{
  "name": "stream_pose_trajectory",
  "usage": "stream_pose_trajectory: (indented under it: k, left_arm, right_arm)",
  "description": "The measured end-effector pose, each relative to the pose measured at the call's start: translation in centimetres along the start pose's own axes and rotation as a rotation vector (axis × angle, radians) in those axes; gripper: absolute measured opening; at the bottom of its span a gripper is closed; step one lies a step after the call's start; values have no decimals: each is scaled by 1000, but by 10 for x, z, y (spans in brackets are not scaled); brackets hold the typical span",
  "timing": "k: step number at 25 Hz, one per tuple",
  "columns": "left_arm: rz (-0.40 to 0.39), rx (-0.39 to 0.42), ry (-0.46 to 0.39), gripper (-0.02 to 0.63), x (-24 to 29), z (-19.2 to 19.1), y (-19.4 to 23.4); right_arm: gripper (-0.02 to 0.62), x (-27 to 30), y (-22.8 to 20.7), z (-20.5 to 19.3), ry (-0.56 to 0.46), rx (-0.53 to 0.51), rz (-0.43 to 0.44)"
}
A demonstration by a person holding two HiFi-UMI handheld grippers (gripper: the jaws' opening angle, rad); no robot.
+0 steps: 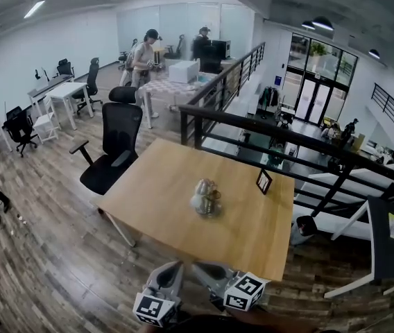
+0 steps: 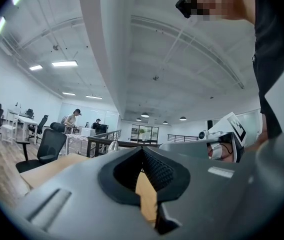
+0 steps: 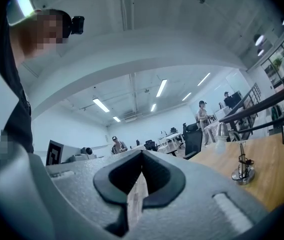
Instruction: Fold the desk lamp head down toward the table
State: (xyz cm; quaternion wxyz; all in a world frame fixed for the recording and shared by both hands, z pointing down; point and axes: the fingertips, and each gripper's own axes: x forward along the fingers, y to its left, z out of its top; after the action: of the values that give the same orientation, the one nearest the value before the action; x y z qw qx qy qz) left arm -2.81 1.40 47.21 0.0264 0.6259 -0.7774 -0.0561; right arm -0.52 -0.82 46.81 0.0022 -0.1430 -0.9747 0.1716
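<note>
Start from shut, empty jaws on left gripper (image 1: 176, 268) and right gripper (image 1: 202, 269), short of the wooden table (image 1: 256, 245)'s near edge. Open both on approach. Reach ahead to the desk lamp (image 1: 206, 198) standing mid-table; pin its base (image 3: 243, 174), ease the head (image 3: 222, 131) down slowly.

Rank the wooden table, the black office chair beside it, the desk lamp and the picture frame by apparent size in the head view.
1. wooden table
2. black office chair
3. desk lamp
4. picture frame, set slightly farther back
</note>
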Motion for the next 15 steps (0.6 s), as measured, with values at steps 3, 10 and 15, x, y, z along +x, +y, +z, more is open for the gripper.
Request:
stream_pose_trajectory:
  k: [3, 10, 15]
  left_arm:
    - [6, -7, 5, 2, -11, 1, 24]
    - [48, -19, 16, 2, -29, -4, 64]
    - [65, -37, 33, 2, -33, -9, 75]
  right_arm:
    - [2, 24, 9, -7, 13, 7, 9]
    - [2, 64, 16, -21, 36, 16, 33]
    - [2, 79, 14, -35, 65, 39, 41]
